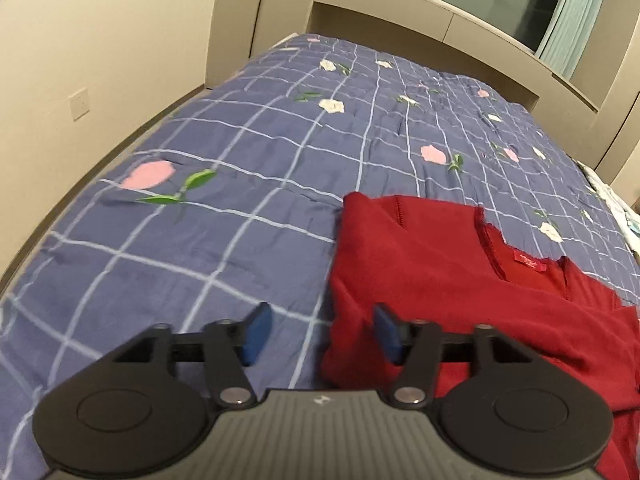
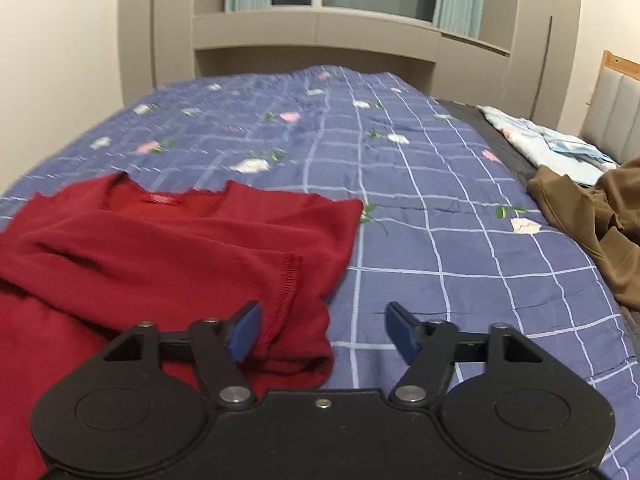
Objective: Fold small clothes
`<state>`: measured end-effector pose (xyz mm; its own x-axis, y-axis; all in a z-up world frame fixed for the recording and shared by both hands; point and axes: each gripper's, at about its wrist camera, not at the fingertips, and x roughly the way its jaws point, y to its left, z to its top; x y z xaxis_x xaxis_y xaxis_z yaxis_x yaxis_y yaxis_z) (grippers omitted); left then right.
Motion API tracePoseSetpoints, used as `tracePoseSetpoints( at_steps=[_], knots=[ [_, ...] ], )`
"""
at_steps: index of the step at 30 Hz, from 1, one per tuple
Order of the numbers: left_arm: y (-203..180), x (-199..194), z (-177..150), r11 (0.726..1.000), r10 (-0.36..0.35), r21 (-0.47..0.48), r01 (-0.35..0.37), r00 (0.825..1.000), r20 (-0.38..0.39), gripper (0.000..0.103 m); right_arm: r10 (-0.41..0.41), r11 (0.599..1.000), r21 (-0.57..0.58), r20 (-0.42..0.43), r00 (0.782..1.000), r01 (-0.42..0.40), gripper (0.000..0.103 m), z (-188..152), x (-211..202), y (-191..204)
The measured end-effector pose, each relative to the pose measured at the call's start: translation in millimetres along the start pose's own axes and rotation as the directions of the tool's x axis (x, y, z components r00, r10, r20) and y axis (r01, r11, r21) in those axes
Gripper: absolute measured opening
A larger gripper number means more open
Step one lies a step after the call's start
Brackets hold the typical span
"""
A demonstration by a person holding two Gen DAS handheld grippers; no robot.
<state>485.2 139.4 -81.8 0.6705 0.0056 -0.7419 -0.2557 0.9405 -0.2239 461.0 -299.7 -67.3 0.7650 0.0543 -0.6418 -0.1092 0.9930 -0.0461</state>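
Above the bed's near edge, the left hand-held gripper (image 1: 318,334) and right hand-held gripper (image 2: 320,332) hang released, flanking the red sweater (image 2: 168,248) on the checked quilt (image 2: 440,240). Pinching one loose layer would likely undo the folded-in sleeves.

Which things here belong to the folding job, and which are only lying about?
Job:
red top
left gripper, open
right gripper, open
blue quilt, the work surface

Lying about:
brown garment
pale blue bedding
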Motion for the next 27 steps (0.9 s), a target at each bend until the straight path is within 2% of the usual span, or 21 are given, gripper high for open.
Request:
tracePoseSetpoints(
  at_steps=[1, 2, 4, 9, 16, 20, 23, 24, 25, 26, 27],
  knots=[
    [0.3, -7.7, -1.9, 1.000, 0.007, 0.008, -0.007, 1.000, -0.003, 0.073, 0.014, 1.000, 0.002, 0.011, 1.000, -0.014, 0.087, -1.1, -7.9, -0.9],
    [0.3, -15.8, -4.5, 1.000, 0.016, 0.013, -0.016, 1.000, -0.004, 0.076, 0.028, 1.000, 0.005, 0.023, 0.999, -0.028, 0.089, -3.4, -17.9, -1.2],
    [0.6, -35.6, -13.7, 1.000, 0.019, 0.021, -0.019, 1.000, 0.003, 0.093, 0.073, 0.997, 0.009, 0.036, 0.997, -0.073, 0.094, -9.3, -38.8, -2.9],
    [8.0, -86.8, -52.8, 0.998, -0.037, 0.049, 0.038, 0.999, -0.012, 0.097, 0.194, 0.979, 0.061, 0.019, 0.981, -0.194, 0.098, -33.7, -89.8, -5.6],
    [18.2, -139.5, -119.7, 0.991, -0.107, 0.065, 0.113, 0.990, -0.093, 0.098, 0.276, 0.949, 0.175, -0.047, 0.960, -0.264, 0.098, -88.7, -149.5, -5.4],
    [22.0, -158.6, -151.6, 0.989, -0.134, 0.042, 0.141, 0.981, -0.139, 0.099, 0.319, 0.927, 0.234, -0.085, 0.944, -0.292, 0.097, -116.4, -173.6, -1.2],
    [24.9, -164.0, -171.8, 0.985, -0.163, 0.016, 0.169, 0.967, -0.194, 0.097, 0.347, 0.915, 0.259, -0.116, 0.931, -0.309, 0.089, -135.8, -189.4, 3.3],
    [25.0, -164.2, -177.2, 0.983, -0.175, 0.011, 0.181, 0.960, -0.218, 0.092, 0.346, 0.915, 0.267, -0.128, 0.930, -0.303, 0.084, -141.1, -192.6, 4.9],
    [24.8, -164.1, -182.8, 0.983, -0.176, 0.015, 0.185, 0.955, -0.238, 0.085, 0.341, 0.915, 0.277, -0.139, 0.930, -0.294, 0.076, -146.4, -195.9, 6.5],
    [23.9, -166.2, -187.2, 0.984, -0.165, 0.029, 0.177, 0.957, -0.241, 0.082, 0.340, 0.913, 0.288, -0.145, 0.929, -0.289, 0.071, -150.9, -198.3, 7.1],
    [21.6, -169.5, -189.8, 0.984, -0.151, 0.055, 0.168, 0.960, -0.235, 0.075, 0.343, 0.909, 0.302, -0.148, 0.928, -0.288, 0.058, -154.2, -200.6, 6.9]
  ],
)
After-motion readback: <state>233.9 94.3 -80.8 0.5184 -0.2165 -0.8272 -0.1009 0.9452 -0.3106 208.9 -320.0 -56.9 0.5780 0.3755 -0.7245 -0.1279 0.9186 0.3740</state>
